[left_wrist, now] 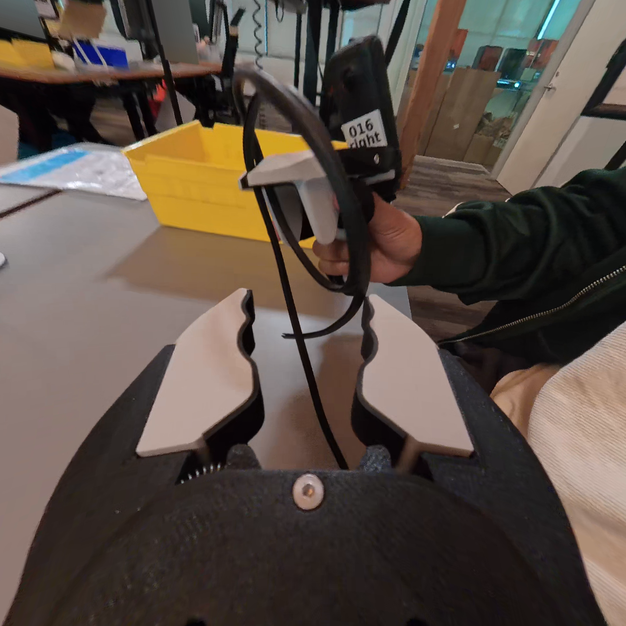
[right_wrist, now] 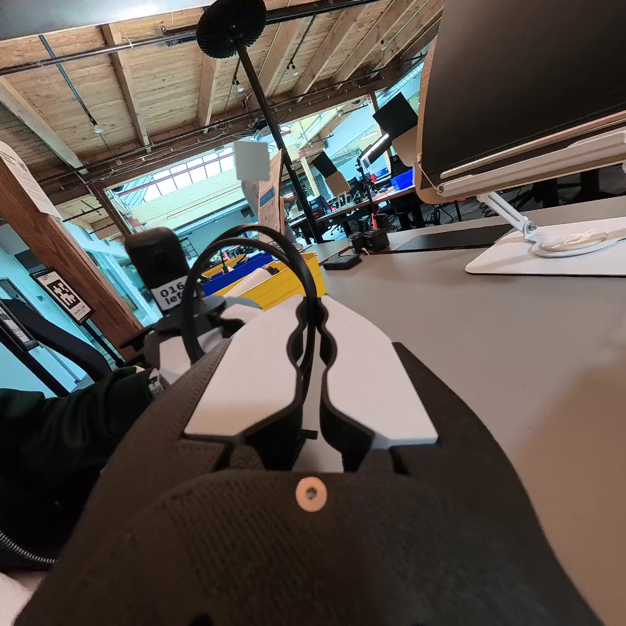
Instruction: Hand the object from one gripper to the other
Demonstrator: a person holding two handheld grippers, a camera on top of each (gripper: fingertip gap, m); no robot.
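Cable tie point(left_wrist: 298, 216): that long black strap, coiled into loose loops, is the thing you are passing across, and it hangs in the air above the near edge of the grey table point(left_wrist: 84, 271), not resting on anything. Your right gripper point(right_wrist: 310, 325) has it; in the right wrist view its white fingers point(right_wrist: 257, 369) are drawn narrow with the strap pinched between the wavy inner edges near the tips, the loops arching up beyond them. Your left gripper point(left_wrist: 308, 305) stands wide, and in the left wrist view one straight tail of the strap runs down between its fingers point(left_wrist: 203, 379) toward the hinge, while a second short tail curls across the gap near the right fingertip; I cannot tell whether either tail touches a pad. So you look to be midway through the handover, receiver in place but not yet gripping. Next, you would likely need to close the left fingers on the straight tail, check it is firmly caught, and only then let the right ones part. Thin and springy as it seems, the strap may slip sideways out of the notches if you squeeze off centre. A yellow bin point(left_wrist: 189, 176) sits farther back on the table, clear of both grippers.
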